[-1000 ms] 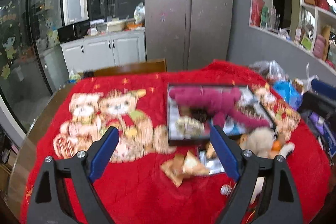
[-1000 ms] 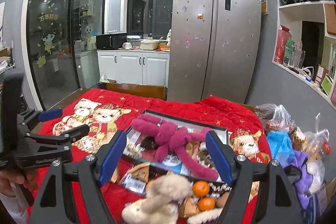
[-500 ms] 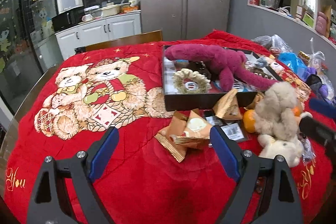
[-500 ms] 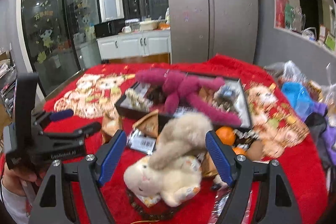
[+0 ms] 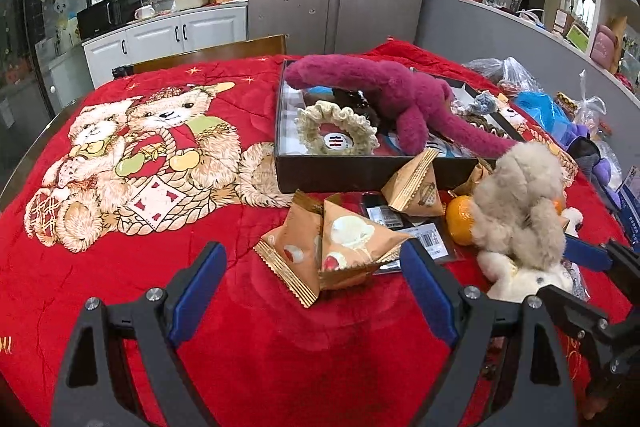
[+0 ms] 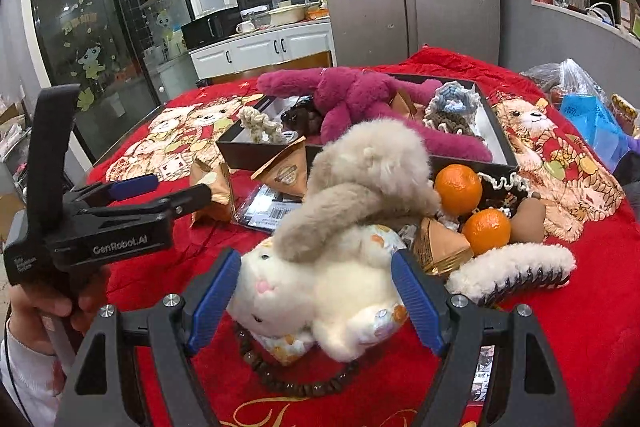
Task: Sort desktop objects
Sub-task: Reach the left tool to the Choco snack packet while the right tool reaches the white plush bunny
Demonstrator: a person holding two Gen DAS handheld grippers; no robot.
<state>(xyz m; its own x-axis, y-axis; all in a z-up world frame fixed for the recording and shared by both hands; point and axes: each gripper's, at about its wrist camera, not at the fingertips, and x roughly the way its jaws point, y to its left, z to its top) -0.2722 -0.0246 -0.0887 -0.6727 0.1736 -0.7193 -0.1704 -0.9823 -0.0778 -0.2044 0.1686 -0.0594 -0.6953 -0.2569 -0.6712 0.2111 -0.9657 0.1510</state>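
A cream and grey plush rabbit lies on the red cloth, and my right gripper is open with its blue fingers on either side of the rabbit's body. My left gripper is open just short of two tan triangular snack packets. A black tray holds a magenta plush toy and a cream scrunchie. Two oranges lie beside the rabbit. The rabbit also shows in the left wrist view.
A bead bracelet lies under the rabbit. A furry brush and a barcoded black packet lie nearby. Plastic bags crowd the table's right side. A chair back stands at the far edge.
Both grippers have come down and forward toward the table. The right one has closed in around the plush rabbit; the left has neared the snack packets. Both stay open.
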